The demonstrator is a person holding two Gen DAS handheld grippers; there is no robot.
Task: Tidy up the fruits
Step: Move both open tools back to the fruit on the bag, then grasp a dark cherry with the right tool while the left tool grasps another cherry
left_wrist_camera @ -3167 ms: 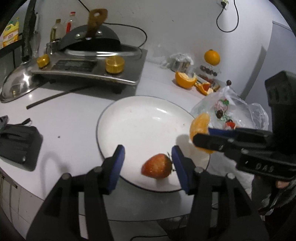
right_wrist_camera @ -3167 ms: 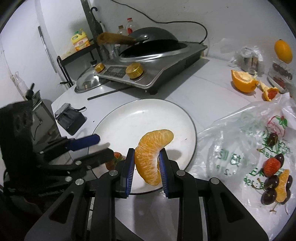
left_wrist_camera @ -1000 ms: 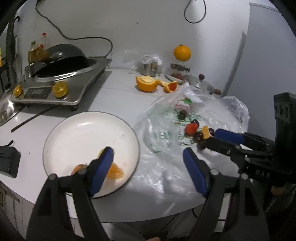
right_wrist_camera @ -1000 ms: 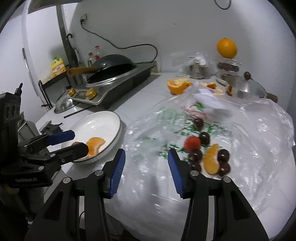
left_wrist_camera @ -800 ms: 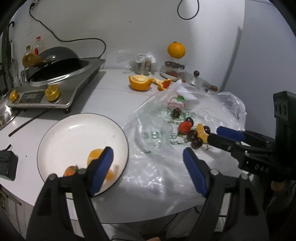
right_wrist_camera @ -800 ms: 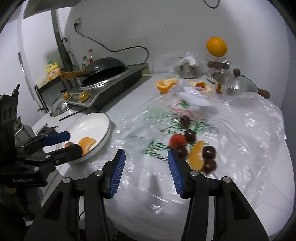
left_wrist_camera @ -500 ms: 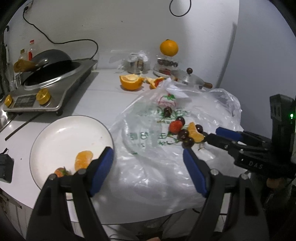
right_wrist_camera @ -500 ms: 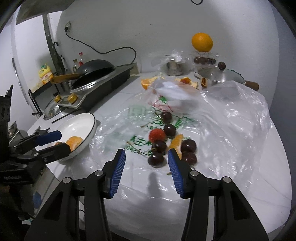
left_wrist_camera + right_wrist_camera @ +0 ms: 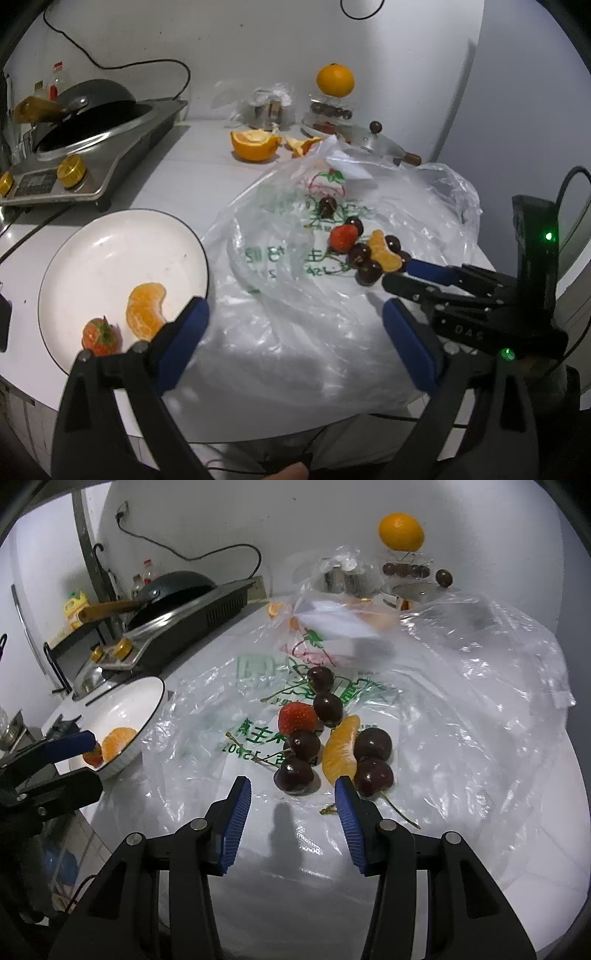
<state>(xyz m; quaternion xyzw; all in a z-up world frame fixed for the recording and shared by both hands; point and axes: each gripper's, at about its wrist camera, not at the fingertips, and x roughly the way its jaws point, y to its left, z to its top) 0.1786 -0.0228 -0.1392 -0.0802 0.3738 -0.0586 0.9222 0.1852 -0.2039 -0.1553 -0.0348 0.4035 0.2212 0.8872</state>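
Both grippers have swung away from the white plate (image 9: 122, 236) toward the pile of fruit on the clear plastic bag (image 9: 461, 686), and the orange segment (image 9: 146, 310) the right gripper (image 9: 292, 800) carried about three seconds ago now lies on the plate beside a strawberry (image 9: 100, 336), at the lower left of the left wrist view. The right gripper is wide open and empty, hovering low over the bag. In the centre of the right wrist view, just beyond its fingertips, sits a dark cherry (image 9: 294, 774), lined up with the gap between the jaws; a second orange segment (image 9: 341, 753) stands just right of it, long axis running away from the camera, near the right fingertip. The left gripper (image 9: 295, 330) is also wide open and empty, hanging farther back, so the right one is nearer the pile.
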